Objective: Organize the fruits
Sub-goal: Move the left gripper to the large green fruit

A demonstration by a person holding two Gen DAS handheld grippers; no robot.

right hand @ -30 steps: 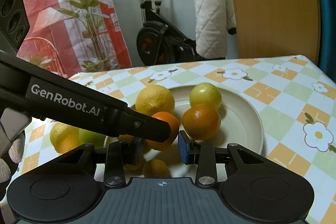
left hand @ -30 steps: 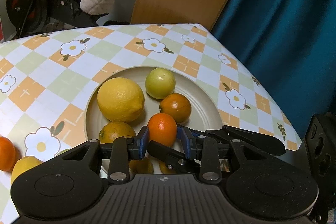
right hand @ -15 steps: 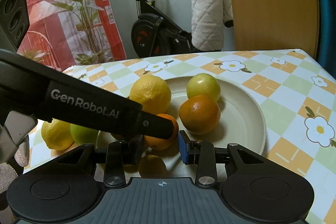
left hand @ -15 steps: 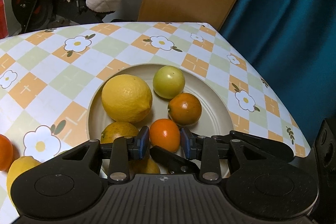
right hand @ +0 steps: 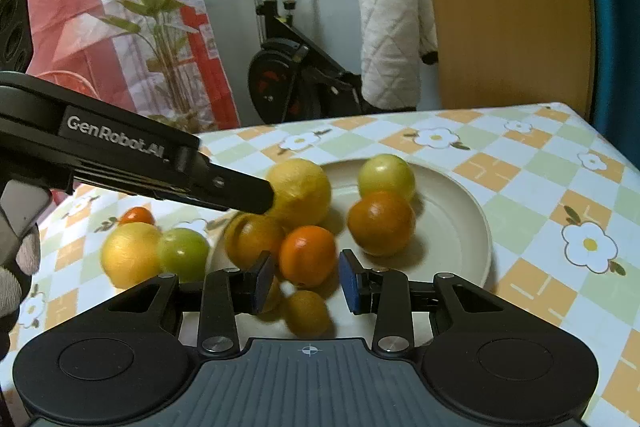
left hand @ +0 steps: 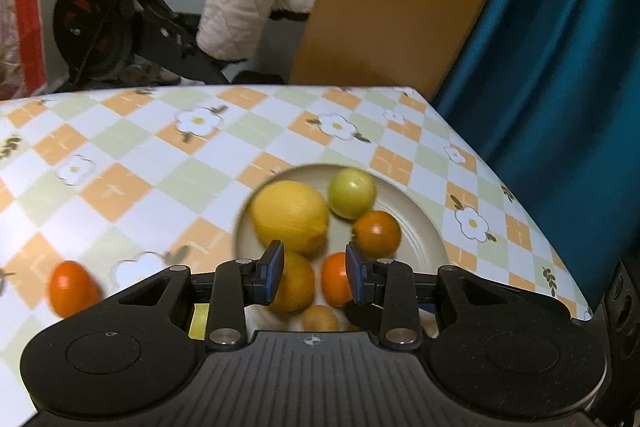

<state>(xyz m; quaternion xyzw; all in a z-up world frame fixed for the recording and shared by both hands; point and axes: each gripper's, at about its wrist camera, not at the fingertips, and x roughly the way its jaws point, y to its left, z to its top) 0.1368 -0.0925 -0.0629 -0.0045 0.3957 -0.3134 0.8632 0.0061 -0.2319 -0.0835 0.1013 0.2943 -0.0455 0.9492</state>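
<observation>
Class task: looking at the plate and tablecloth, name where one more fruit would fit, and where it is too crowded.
Free: the plate's bare right side, bordered by its rim and the dark orange; also the tablecloth right of the plate. Crowded: the plate's left half, where the big lemon, oranges and small fruits cluster, and the cloth beside it, holding a lemon and green fruit.

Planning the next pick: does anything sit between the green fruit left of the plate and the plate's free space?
Yes. A yellow-orange fruit lies at the left rim of the plate, right beside the green fruit, with more fruit behind it. Bare plate shows only on the right.
</observation>
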